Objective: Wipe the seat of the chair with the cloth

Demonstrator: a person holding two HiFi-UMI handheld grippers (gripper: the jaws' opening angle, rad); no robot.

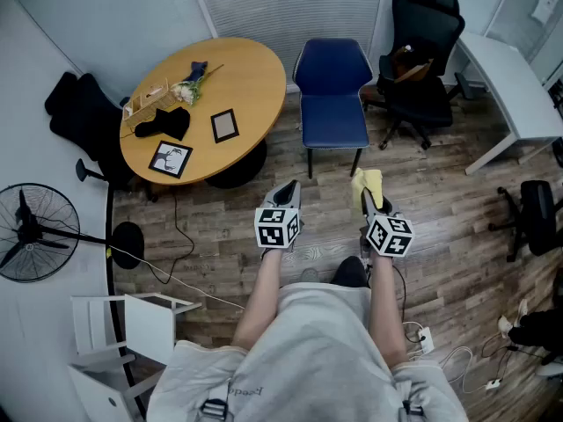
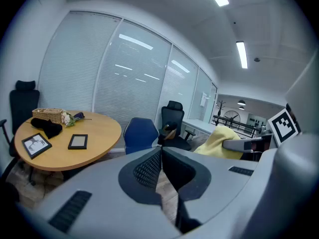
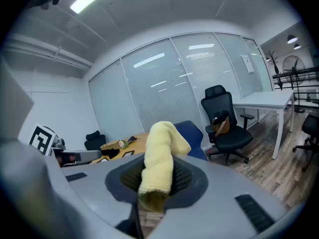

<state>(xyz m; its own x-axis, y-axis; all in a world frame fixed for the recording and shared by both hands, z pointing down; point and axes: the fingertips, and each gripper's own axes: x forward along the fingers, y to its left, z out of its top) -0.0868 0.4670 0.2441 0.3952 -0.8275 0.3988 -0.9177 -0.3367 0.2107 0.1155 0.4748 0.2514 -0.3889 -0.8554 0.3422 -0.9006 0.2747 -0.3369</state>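
Cloth [image 3: 159,153]: clamped in right hand-held gripper [image 3: 157,183]. Left hand-held gripper [image 2: 160,151]: clenched, empty. Chair [image 1: 332,69]: farther ahead, well apart. Step, likely: approach. Next: lowering cloth onto seat [image 1: 334,126].

- pale yellow terry cloth [image 3: 162,133]: soft, nubbly pile, matt.
- blue moulded chair [image 1: 332,104]: smooth seat with a faint sheen; the thin dark legs look like metal.
- round light-wood table [image 1: 251,86], left of the chair: smooth satin top.
- grey-brown plank floor [image 1: 440,209] under the chair: wood grain, matt.
- grey plastic right gripper [image 3: 157,156]: matt shell, black dimpled pads [image 3: 183,176].
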